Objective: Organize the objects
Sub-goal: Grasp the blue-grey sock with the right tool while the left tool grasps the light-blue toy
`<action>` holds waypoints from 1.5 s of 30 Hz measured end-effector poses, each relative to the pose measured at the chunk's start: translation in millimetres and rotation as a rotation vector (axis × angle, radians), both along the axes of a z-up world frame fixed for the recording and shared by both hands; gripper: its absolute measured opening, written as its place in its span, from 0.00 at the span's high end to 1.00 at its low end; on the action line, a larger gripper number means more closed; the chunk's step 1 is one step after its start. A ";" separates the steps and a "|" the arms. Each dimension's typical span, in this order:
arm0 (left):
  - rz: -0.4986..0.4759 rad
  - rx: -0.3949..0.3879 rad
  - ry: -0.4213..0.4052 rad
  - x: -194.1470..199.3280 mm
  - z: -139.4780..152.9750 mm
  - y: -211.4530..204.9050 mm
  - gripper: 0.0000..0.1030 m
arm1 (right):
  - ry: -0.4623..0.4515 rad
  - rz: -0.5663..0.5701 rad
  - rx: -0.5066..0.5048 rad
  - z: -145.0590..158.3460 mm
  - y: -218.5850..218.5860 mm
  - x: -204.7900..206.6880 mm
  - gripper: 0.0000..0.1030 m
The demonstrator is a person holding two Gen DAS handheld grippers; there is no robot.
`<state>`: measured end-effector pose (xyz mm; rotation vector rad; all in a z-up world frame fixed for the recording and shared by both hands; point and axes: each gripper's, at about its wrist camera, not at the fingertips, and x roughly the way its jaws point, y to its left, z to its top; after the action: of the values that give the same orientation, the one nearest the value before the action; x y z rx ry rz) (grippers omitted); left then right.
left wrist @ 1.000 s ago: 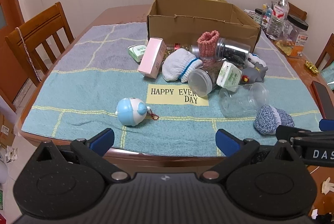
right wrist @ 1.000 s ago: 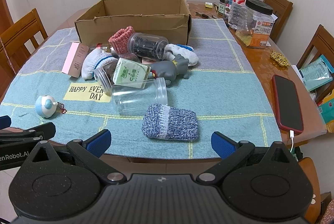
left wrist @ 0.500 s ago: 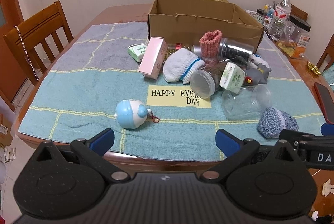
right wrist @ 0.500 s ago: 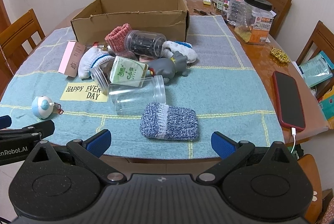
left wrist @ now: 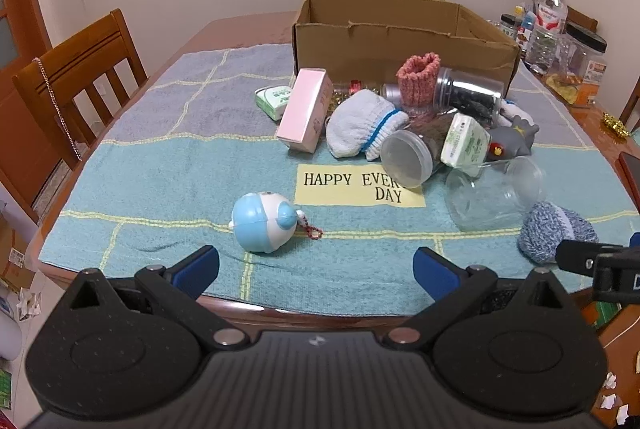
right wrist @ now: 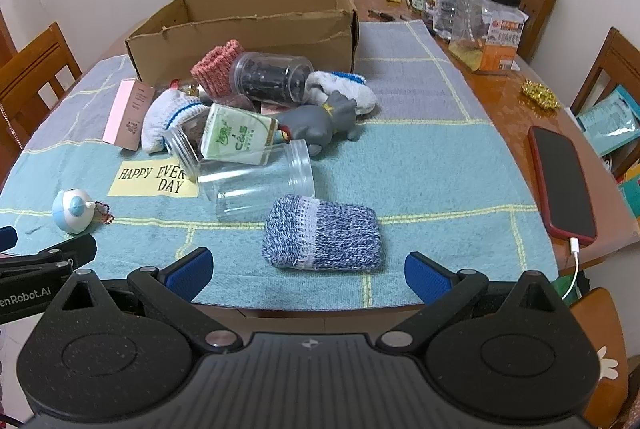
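An open cardboard box (left wrist: 400, 29) (right wrist: 248, 29) stands at the back of a blue-green cloth (left wrist: 160, 181). In front of it lies a pile: a pink box (left wrist: 304, 109), a white sock (left wrist: 356, 129), a pink knit cuff (left wrist: 418, 77), a dark-filled jar (right wrist: 272, 75), a green-white carton (right wrist: 238, 139), a grey toy (right wrist: 320, 123) and an empty clear jar (right wrist: 256, 185). A blue-white round toy (left wrist: 262, 217) lies just ahead of my open left gripper (left wrist: 316, 271). A blue knit sock (right wrist: 320, 233) lies just ahead of my open right gripper (right wrist: 308, 273). Both grippers are empty, at the table's front edge.
A red-cased phone (right wrist: 562, 181) on a cable lies at the right table edge. Bottles and a black-lidded jar (right wrist: 486, 25) stand at the back right. Wooden chairs (left wrist: 76, 77) ring the table. A small green packet (left wrist: 274, 101) lies left of the pink box.
Both grippers have moved forward a little toward the table; the objects look slightly nearer. Nothing on the table has moved. Both grippers stay open.
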<state>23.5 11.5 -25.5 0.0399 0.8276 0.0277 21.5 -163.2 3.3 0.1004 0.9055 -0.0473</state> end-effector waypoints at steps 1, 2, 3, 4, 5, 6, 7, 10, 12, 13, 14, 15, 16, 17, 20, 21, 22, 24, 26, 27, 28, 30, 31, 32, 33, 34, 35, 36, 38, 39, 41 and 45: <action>0.003 -0.001 -0.001 0.7 -1.3 0.4 0.00 | 0.003 -0.004 -0.001 -1.6 -0.9 1.9 0.00; 0.005 -0.002 -0.003 1.4 -2.5 1.1 0.01 | 0.003 -0.007 -0.002 -2.9 -1.4 3.4 0.00; 0.005 -0.003 -0.005 2.2 -3.4 1.9 0.01 | 0.004 -0.009 -0.001 -4.2 -2.2 4.9 0.00; 0.005 -0.003 -0.006 3.2 -4.5 2.7 0.01 | 0.007 -0.010 0.001 -5.6 -3.1 6.7 0.00; 0.004 -0.004 -0.005 4.6 -5.8 3.7 0.01 | 0.013 -0.013 0.003 -7.3 -4.3 9.5 0.00; 0.003 -0.006 -0.002 6.3 -6.9 4.7 0.01 | 0.017 -0.015 0.004 -9.0 -5.9 12.0 0.00; 0.006 -0.008 -0.002 7.9 -8.0 5.9 0.01 | 0.023 -0.017 0.005 -10.8 -7.1 15.0 0.00; 0.014 -0.010 0.001 14.2 -12.2 9.1 0.01 | 0.042 -0.017 0.004 -17.1 -9.3 23.0 0.00; 0.012 -0.012 0.003 18.0 -14.7 10.4 0.01 | 0.053 -0.015 -0.001 -22.3 -10.0 29.3 0.00; 0.013 -0.010 0.004 20.0 -16.2 11.0 0.01 | 0.055 -0.015 -0.004 -24.1 -10.4 31.5 0.00; 0.012 -0.007 0.008 22.4 -18.3 11.7 0.01 | 0.057 -0.012 -0.009 -26.7 -10.2 34.2 0.00; 0.013 -0.004 0.012 24.3 -20.2 11.8 0.01 | 0.060 -0.008 -0.013 -29.1 -10.1 36.7 0.00; 0.013 -0.002 0.018 26.3 -22.2 12.4 0.01 | 0.064 -0.005 -0.016 -31.7 -10.3 39.5 0.00; 0.012 -0.001 0.023 28.1 -24.3 13.5 0.01 | 0.070 -0.003 -0.017 -34.7 -10.5 42.3 0.00; 0.023 0.011 0.036 34.4 -30.1 15.7 0.01 | 0.089 -0.002 -0.023 -43.0 -11.6 49.4 0.00; 0.027 0.014 0.041 36.4 -32.0 16.5 0.01 | 0.095 0.002 -0.023 -45.2 -12.1 50.7 0.00; 0.031 0.015 0.046 38.7 -33.8 17.6 0.01 | 0.101 0.006 -0.019 -48.0 -12.8 52.2 0.00; 0.041 0.015 0.054 42.5 -37.4 20.0 0.01 | 0.112 0.011 -0.019 -51.9 -13.2 55.5 0.00; 0.050 0.016 0.061 45.9 -41.0 22.4 0.01 | 0.117 0.022 -0.025 -55.0 -12.6 57.7 0.00; 0.054 0.017 0.064 47.1 -42.5 23.4 0.01 | 0.115 0.028 -0.034 -56.2 -11.8 58.4 0.00; 0.054 0.019 0.066 48.0 -44.1 23.8 0.01 | 0.112 0.036 -0.044 -56.5 -10.9 58.9 0.00; 0.058 0.024 0.068 50.4 -46.4 24.7 0.01 | 0.107 0.056 -0.068 -58.1 -8.4 59.9 0.00; 0.061 0.023 0.070 51.5 -47.3 25.6 0.01 | 0.099 0.065 -0.073 -58.7 -7.9 59.8 0.00; 0.063 0.019 0.072 53.2 -48.3 26.6 0.01 | 0.093 0.069 -0.073 -59.0 -8.0 59.6 0.00; 0.067 0.015 0.073 54.1 -48.8 27.8 0.01 | 0.088 0.074 -0.074 -59.2 -8.2 59.4 0.00; 0.070 0.010 0.070 54.7 -49.2 28.8 0.01 | 0.080 0.082 -0.075 -59.7 -8.5 58.6 0.00; 0.073 0.007 0.066 54.9 -49.5 29.7 0.01 | 0.071 0.088 -0.075 -60.0 -9.4 56.9 0.00; 0.076 0.007 0.062 55.3 -49.7 30.3 0.01 | 0.065 0.093 -0.076 -60.2 -9.9 56.7 0.00; 0.075 0.007 0.052 56.2 -50.3 31.6 0.04 | 0.057 0.098 -0.077 -60.3 -10.1 55.4 0.00; 0.079 0.009 0.049 56.4 -50.5 31.9 0.07 | 0.056 0.099 -0.077 -60.2 -9.8 55.4 0.00; 0.086 0.000 0.040 56.0 -50.3 34.5 0.15 | 0.049 0.102 -0.076 -60.5 -10.1 55.2 0.00; 0.099 -0.026 0.022 55.8 -47.5 40.9 0.26 | 0.018 0.107 -0.079 -62.3 -9.0 50.4 0.00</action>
<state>79.2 52.3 -73.0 -0.0258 0.8509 0.1102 71.9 -172.2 -58.9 -0.0216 0.9242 0.0156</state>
